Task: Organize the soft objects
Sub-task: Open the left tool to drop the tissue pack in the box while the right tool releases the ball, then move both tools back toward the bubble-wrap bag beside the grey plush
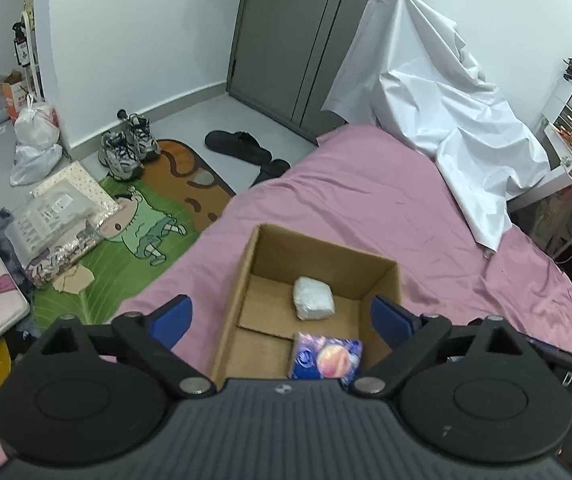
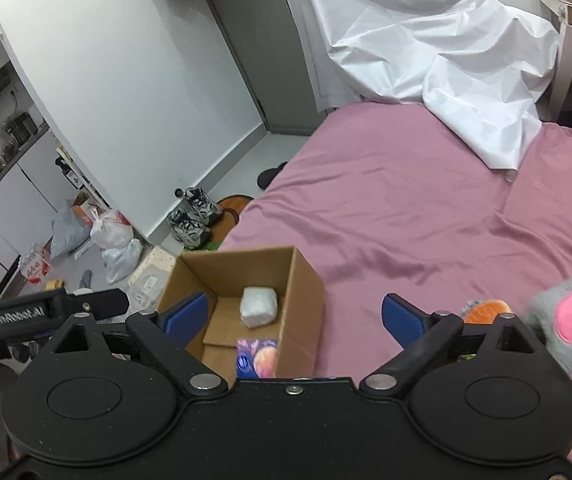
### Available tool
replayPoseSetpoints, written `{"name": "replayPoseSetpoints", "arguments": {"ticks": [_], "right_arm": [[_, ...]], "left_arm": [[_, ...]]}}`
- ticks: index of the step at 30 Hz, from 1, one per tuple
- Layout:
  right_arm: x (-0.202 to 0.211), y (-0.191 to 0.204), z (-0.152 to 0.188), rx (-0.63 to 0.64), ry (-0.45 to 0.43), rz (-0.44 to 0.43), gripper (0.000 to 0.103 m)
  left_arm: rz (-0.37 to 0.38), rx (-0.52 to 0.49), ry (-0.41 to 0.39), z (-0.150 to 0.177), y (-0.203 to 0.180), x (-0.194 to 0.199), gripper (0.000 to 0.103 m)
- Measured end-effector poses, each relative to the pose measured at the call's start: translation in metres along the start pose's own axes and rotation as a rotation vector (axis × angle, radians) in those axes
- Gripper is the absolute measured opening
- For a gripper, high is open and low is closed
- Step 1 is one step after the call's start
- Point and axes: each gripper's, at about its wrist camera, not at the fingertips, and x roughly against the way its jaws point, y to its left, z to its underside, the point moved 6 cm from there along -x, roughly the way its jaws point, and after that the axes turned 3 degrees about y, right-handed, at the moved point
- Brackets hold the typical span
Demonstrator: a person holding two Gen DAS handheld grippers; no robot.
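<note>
While above the box [image 1: 382, 276], both grippers wide.

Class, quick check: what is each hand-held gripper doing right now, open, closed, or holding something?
Left hand-held gripper: open, holding nothing, above the cardboard box.
Right hand-held gripper: open, holding nothing, over the box's right wall.

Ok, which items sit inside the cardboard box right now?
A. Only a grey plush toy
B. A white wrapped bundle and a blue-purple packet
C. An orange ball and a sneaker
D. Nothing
B: inside the cardboard box lie the white wrapped bundle and the blue-purple packet; the grey plush toy lies outside on the bed.
</note>
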Motion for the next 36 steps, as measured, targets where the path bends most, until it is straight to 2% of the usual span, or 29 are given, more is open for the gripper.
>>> {"name": "replayPoseSetpoints", "arguments": {"ticks": [4, 6, 11, 22, 36], "right_arm": [[0.013, -0.006, 0.005, 0.002, -0.005, -0.012, 0.101], [0.019, -0.011, 0.007, -0.001, -0.01, -0.018, 0.103], [0.033, -0.023, 0.012, -0.012, -0.007, -0.029, 0.103], [0.066, -0.051, 0.013, -0.009, -0.008, -0.054, 0.103], [0.098, -0.088, 0.022, 0.014, -0.015, -0.068, 0.103]], "left_arm": [[0.003, 0.006, 0.003, 0.007, -0.011, 0.011, 0.096], [0.007, 0.005, -0.002, 0.01, -0.017, 0.016, 0.102], [-0.011, -0.003, -0.032, 0.014, -0.035, 0.031, 0.103], [-0.039, -0.004, -0.037, 0.029, -0.069, 0.053, 0.103], [-0.064, -0.019, -0.035, 0.063, -0.107, 0.069, 0.103]]}}
